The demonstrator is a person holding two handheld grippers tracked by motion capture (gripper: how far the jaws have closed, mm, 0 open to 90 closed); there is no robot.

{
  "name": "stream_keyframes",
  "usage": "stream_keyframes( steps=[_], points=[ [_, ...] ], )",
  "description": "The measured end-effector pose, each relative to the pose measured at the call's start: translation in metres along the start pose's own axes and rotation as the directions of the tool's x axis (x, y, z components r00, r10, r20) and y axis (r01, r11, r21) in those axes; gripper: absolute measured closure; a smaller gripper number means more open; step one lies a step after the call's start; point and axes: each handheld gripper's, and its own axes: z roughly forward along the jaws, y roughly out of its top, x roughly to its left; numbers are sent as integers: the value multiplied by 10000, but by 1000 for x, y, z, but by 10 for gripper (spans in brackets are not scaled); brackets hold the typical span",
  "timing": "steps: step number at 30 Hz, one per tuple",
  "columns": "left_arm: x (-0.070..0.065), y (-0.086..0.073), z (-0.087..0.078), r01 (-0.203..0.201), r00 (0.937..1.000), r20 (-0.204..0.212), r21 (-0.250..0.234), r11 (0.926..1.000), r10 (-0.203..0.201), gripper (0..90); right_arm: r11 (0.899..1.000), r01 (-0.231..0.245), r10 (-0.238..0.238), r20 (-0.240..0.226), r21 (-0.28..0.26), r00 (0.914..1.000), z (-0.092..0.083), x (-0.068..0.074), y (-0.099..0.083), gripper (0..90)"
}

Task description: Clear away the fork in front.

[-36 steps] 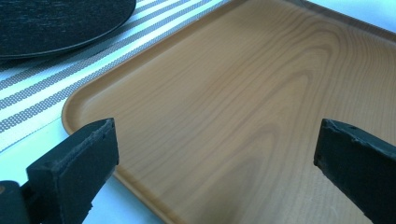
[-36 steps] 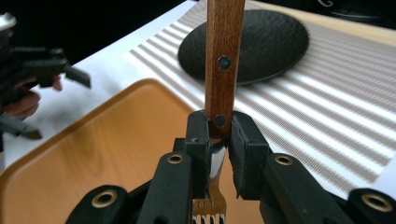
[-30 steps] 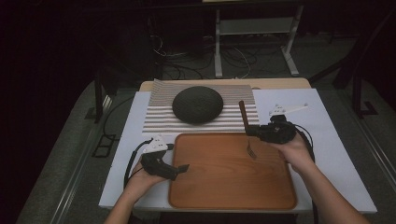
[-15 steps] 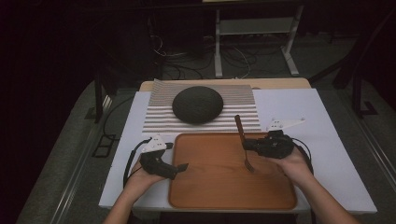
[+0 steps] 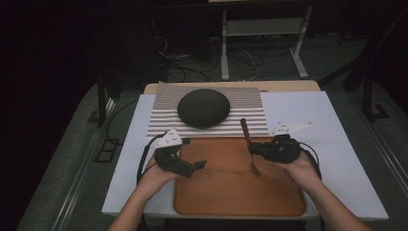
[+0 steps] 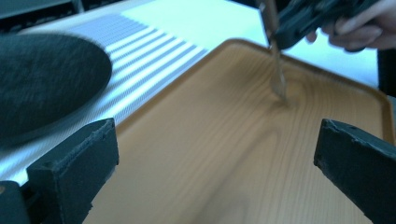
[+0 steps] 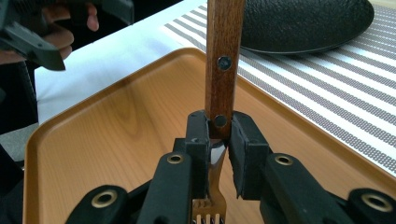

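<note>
A fork with a brown wooden handle (image 5: 246, 134) stands steeply over the wooden tray (image 5: 231, 197), tines (image 5: 255, 170) down on the tray's wood. My right gripper (image 5: 251, 148) is shut on it where handle meets metal; in the right gripper view the pads clamp the handle (image 7: 223, 56). My left gripper (image 5: 199, 166) hovers open over the tray's left part, nothing between its jaws. In the left gripper view the fork (image 6: 279, 74) and the right gripper (image 6: 303, 23) show ahead.
A dark round dish (image 5: 203, 107) lies upside down on a striped mat (image 5: 250, 103) beyond the tray. A white cover (image 5: 337, 144) spreads over the table. Cables and metal stands occupy the dark floor behind.
The right gripper brought the fork from the tray's far edge toward the person and set its tines on the tray. The left gripper rose and shifted right over the tray.
</note>
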Motion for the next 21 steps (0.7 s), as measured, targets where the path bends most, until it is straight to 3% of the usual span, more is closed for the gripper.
stream_keyframes(
  steps=[10, 21],
  points=[
    [-4, 35, 23, -331, 9980, 526, -532, 9980, 359, 24, 9999, 20, -18, 93, -147, 10000, 0, -1, 2, 773],
    [-12, 57, 50, -96, 9953, 952, -751, 9971, 168, 137, 9994, 50, -46, 97, -339, 9999, 1, 1, 4, 772]
  ],
)
